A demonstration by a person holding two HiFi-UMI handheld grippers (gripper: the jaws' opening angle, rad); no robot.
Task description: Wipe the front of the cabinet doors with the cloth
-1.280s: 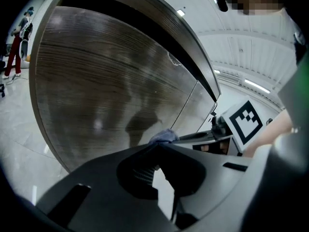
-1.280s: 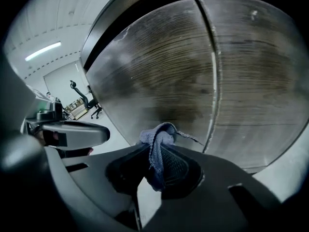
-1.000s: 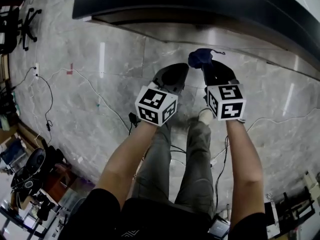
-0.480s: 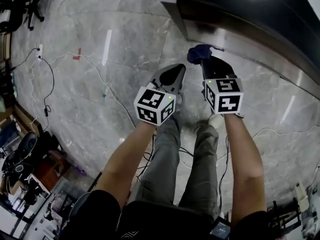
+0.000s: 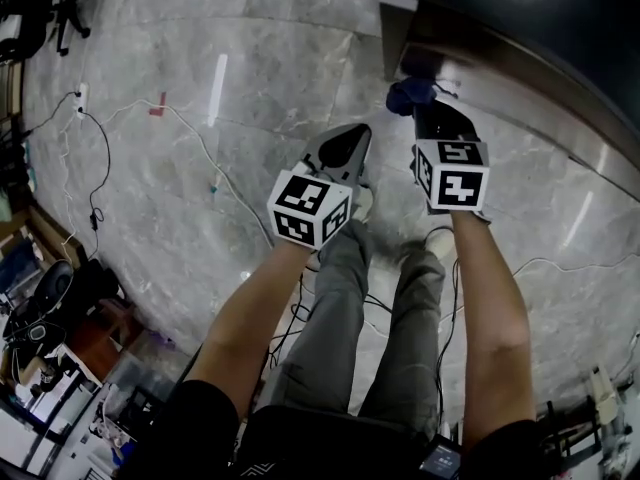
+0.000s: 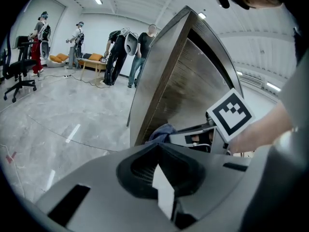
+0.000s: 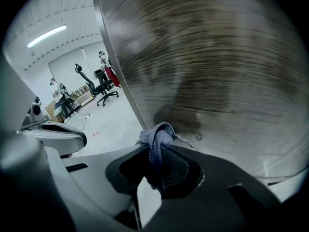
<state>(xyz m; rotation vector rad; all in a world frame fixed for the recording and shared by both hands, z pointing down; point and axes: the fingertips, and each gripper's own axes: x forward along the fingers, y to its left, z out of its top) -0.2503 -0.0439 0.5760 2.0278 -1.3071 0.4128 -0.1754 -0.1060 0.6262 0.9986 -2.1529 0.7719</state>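
Observation:
My right gripper (image 5: pixel 428 111) (image 7: pixel 161 151) is shut on a bunched blue cloth (image 5: pixel 407 95) (image 7: pixel 157 137) (image 6: pixel 161 132), which sticks out past its tips close to the wood-grain cabinet door (image 7: pixel 217 66) (image 6: pixel 178 95) (image 5: pixel 490 73). The cloth sits near the door's lower left corner; contact is not clear. My left gripper (image 5: pixel 342 151) (image 6: pixel 161 178) hangs beside it to the left, shut with nothing in it, away from the door.
The cabinet's dark top (image 5: pixel 520 8) overhangs at the upper right. Grey marble floor (image 5: pixel 200 168) with loose cables (image 5: pixel 190 143) lies to the left. My own legs (image 5: pixel 370 308) stand below the grippers. Office chairs (image 6: pixel 19 76) and several people (image 6: pixel 130 47) are far across the room.
The view has swung so the cabinet's end corner now sits just ahead of the cloth. Both grippers keep their places side by side, the right one still holding the cloth.

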